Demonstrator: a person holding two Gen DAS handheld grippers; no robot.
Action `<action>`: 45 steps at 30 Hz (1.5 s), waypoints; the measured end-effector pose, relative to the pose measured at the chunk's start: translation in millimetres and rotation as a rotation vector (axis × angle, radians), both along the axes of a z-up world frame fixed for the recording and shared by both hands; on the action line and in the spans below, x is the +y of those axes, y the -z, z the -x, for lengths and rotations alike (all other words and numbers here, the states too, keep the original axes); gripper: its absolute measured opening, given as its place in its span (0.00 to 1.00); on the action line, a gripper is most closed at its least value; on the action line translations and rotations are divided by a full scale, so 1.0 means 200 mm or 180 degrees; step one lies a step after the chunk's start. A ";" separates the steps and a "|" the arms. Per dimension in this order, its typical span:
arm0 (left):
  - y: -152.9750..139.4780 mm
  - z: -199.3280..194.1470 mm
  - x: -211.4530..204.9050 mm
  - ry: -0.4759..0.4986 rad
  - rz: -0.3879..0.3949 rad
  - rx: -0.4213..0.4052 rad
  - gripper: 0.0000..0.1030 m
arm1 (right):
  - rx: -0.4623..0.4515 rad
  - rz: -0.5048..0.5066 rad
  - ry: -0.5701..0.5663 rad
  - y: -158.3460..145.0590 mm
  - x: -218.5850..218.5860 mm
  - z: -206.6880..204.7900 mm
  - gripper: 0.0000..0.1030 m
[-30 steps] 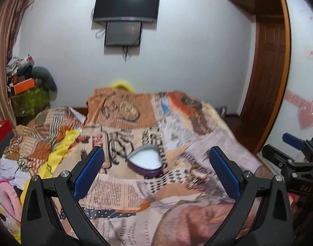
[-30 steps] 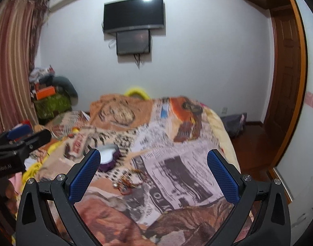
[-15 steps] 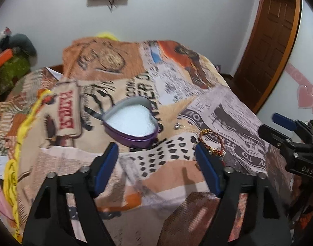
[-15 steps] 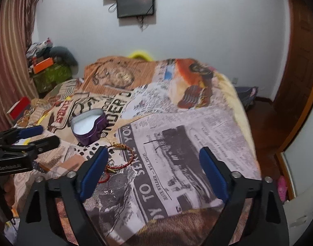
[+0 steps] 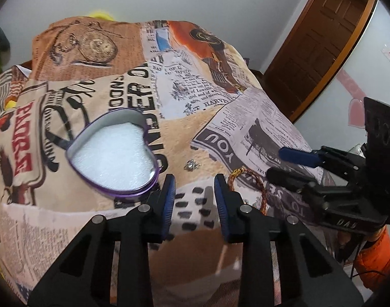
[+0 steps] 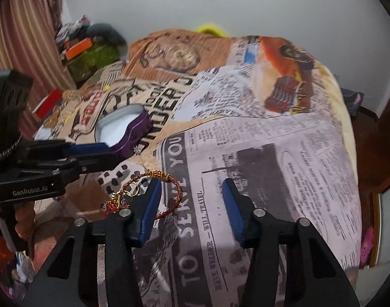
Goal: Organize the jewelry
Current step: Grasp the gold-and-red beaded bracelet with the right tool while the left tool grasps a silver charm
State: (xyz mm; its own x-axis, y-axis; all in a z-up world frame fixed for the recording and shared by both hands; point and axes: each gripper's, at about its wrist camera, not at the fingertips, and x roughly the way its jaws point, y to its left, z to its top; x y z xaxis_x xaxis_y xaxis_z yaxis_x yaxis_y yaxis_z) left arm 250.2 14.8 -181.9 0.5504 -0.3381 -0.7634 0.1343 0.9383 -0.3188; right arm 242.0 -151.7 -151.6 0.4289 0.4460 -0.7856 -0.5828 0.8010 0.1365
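Right wrist view: right gripper fingers spread, empty, one inside red-gold bracelet on bed | left gripper fingers part-spread, empty | step: reaching for bracelet | next: pinch cord, carry to heart tin

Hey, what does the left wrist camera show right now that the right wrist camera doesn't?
Only the left wrist view looks straight into the heart-shaped tin and shows its white lining whole, plus the brown door.

Only the right wrist view shows the red and gold bracelet as a full loop, the cluster of small charms beside it, the striped curtain and the clutter pile.

Both show the newspaper-print bedspread, the tin, part of the bracelet, a small silver piece, and the other gripper; both jaws stand apart, holding nothing.
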 end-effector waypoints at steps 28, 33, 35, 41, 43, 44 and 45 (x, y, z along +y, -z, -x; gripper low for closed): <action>0.11 -0.19 0.01 -0.0038 0.0244 0.0266 0.10 | 0.0145 0.0165 -0.0358 0.11 0.10 -0.07 0.07; 0.09 -0.18 -0.01 0.0029 0.0154 0.0173 0.08 | 0.0176 0.0105 -0.0324 0.10 0.09 -0.08 0.05; 0.06 -0.16 -0.03 0.0089 0.0092 0.0107 0.08 | 0.0174 0.0090 -0.0312 0.10 0.09 -0.07 0.05; 0.03 -0.11 -0.10 0.0226 -0.0015 0.0019 0.08 | 0.0144 0.0087 -0.0302 0.09 0.10 -0.06 0.04; 0.02 -0.09 -0.10 0.0192 -0.0021 -0.0010 0.08 | 0.0142 0.0122 -0.0307 0.10 0.10 -0.06 0.04; 0.01 -0.09 -0.09 0.0177 -0.0009 -0.0034 0.08 | 0.0140 0.0141 -0.0316 0.10 0.10 -0.06 0.04; 0.00 -0.08 -0.09 0.0176 0.0023 -0.0057 0.08 | 0.0129 0.0155 -0.0319 0.10 0.11 -0.06 0.04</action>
